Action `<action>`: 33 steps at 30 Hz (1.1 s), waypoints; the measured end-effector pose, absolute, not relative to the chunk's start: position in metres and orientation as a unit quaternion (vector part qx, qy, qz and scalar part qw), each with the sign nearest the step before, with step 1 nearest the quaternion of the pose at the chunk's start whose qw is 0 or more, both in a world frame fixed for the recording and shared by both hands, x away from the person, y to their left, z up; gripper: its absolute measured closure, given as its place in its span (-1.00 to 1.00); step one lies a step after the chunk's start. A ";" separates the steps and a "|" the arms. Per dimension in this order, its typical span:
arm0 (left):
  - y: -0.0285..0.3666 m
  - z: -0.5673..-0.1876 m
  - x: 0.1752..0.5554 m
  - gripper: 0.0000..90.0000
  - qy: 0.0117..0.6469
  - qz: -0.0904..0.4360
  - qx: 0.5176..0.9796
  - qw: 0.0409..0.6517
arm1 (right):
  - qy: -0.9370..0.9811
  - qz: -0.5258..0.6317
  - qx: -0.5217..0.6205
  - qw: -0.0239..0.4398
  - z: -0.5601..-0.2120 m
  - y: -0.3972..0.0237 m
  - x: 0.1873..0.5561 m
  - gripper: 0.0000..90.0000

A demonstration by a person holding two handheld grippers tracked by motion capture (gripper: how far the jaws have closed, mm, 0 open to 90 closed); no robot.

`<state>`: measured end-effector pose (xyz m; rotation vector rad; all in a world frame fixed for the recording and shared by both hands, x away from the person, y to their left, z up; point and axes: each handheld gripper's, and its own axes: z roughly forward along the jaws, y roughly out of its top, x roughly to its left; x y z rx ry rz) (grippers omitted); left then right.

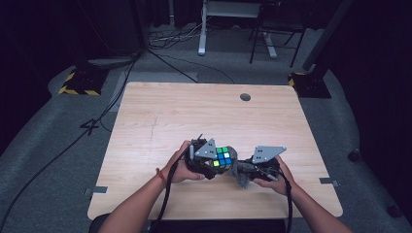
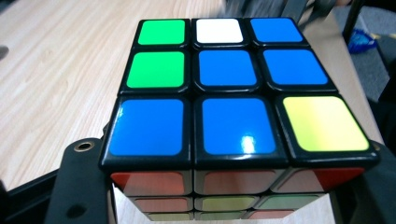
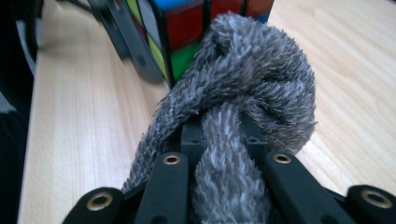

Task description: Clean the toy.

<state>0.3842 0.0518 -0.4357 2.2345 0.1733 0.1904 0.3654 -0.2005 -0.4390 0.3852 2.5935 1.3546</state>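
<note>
The high view looked forward and down from above the person's side, taking in the whole worktop [image 1: 145, 121] from afar. The left gripper view sat very close behind the puzzle cube [image 2: 233, 93], facing across the worktop. The right gripper view looked along a grey fuzzy cloth [image 3: 247, 88], close up, toward that same cube [image 3: 187, 28].

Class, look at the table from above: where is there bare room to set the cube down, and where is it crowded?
Bare wood runs from the cube back to the grommet hole, and along the table's left and right edges. It is crowded near the front, where both hand-held grippers meet at the cube and the grey fuzzy cloth.
</note>
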 end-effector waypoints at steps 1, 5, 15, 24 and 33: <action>0.051 -0.437 0.385 -0.26 0.070 0.079 0.897 0.429 | 0.872 0.463 0.128 0.098 -0.437 -0.202 0.364 0.72; 0.050 -0.439 0.384 -0.26 0.070 0.064 0.895 0.435 | 0.858 0.487 0.130 0.103 -0.429 -0.207 0.363 0.72; 0.046 -0.430 0.374 -0.26 0.050 0.072 0.884 0.459 | 0.872 0.456 0.141 0.109 -0.437 -0.204 0.368 0.72; 0.055 -0.429 0.381 -0.26 0.072 0.083 0.883 0.456 | 0.881 0.445 0.122 0.100 -0.437 -0.198 0.361 0.71; 0.045 -0.441 0.382 -0.26 0.068 0.062 0.895 0.436 | 0.853 0.489 0.130 0.124 -0.419 -0.210 0.358 0.71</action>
